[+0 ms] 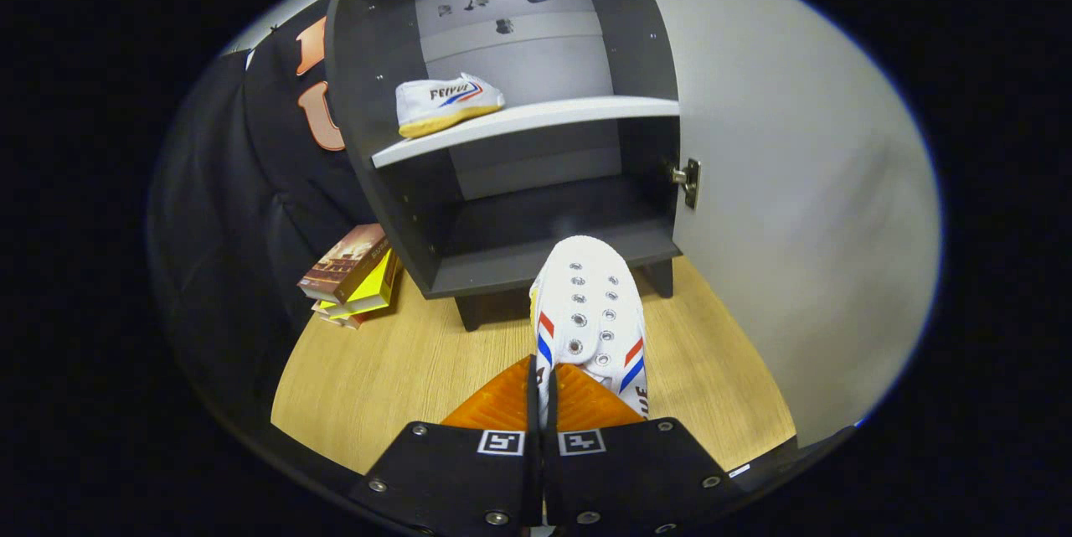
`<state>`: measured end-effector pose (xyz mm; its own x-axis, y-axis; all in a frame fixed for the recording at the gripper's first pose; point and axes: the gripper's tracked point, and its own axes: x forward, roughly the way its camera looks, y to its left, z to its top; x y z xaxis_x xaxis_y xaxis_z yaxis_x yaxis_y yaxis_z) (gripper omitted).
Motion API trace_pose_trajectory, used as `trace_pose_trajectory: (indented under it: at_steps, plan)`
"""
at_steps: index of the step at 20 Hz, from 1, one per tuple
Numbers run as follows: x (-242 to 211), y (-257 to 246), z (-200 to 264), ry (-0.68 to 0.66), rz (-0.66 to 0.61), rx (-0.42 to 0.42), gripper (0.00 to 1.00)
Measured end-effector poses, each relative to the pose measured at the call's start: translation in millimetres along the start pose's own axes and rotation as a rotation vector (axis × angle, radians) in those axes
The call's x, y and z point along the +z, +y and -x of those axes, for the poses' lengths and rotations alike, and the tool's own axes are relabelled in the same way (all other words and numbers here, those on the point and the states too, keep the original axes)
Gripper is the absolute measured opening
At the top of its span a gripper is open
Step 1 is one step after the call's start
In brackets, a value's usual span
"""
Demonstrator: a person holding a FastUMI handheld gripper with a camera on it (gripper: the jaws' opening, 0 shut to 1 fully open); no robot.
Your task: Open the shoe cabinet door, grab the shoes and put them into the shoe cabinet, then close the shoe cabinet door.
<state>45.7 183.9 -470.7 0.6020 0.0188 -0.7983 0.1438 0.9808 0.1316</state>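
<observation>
- Gripper (543,390): two orange fingers (502,403) pressed almost together, pinching the side wall of a white shoe at its heel end; only a thin strip of the shoe's edge shows between them.
- Held shoe (590,311): white canvas with red and blue stripes and metal eyelets, toe pointing ahead toward the cabinet, hanging just in front of the bottom compartment and above the wooden floor (402,361).
- Shoe cabinet (368,59): dark grey, standing on short legs; door (779,185) swung fully open to the right, hinge (688,183) showing on the inner wall.
- Shelf (536,120): pale board dividing the cabinet; the second shoe (448,104), matching the held one, already lies on its left part.
- Bottom compartment floor (544,227): bare, just beyond the held shoe's toe.
- Books (352,273): small stack on the floor beside the cabinet's left foot, well away from the path.
- Step in hand, as judged: carrying the held shoe into the cabinet; door opening looks done, closing remains.
- Handling advice: keep the pinch firm, since a grip on one edge lets the toe droop; enter toe first, level, clear of the front lip and of the hinge side.
- Placement advice: set the sole flat and deep enough that the heel clears the door's swing, then release.
</observation>
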Motion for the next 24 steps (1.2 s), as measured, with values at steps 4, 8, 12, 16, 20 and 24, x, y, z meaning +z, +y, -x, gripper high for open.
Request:
trace_pose_trajectory:
  at_steps: [4, 8, 12, 16, 20, 24]
  plan:
    - [49.6, 11.1, 14.9, -0.073, 0.021, 0.020, 0.01]
    - [96.3, 18.8, 24.6, -0.125, 0.043, 0.036, 0.00]
    - [143.1, 24.5, 31.9, -0.183, 0.077, 0.037, 0.01]
    - [191.4, 27.1, 28.4, -0.242, 0.106, 0.033, 0.00]
    - [229.8, 28.5, 6.5, -0.278, 0.127, 0.010, 0.00]
    - [259.0, 29.0, -18.5, -0.289, 0.145, -0.006, 0.00]
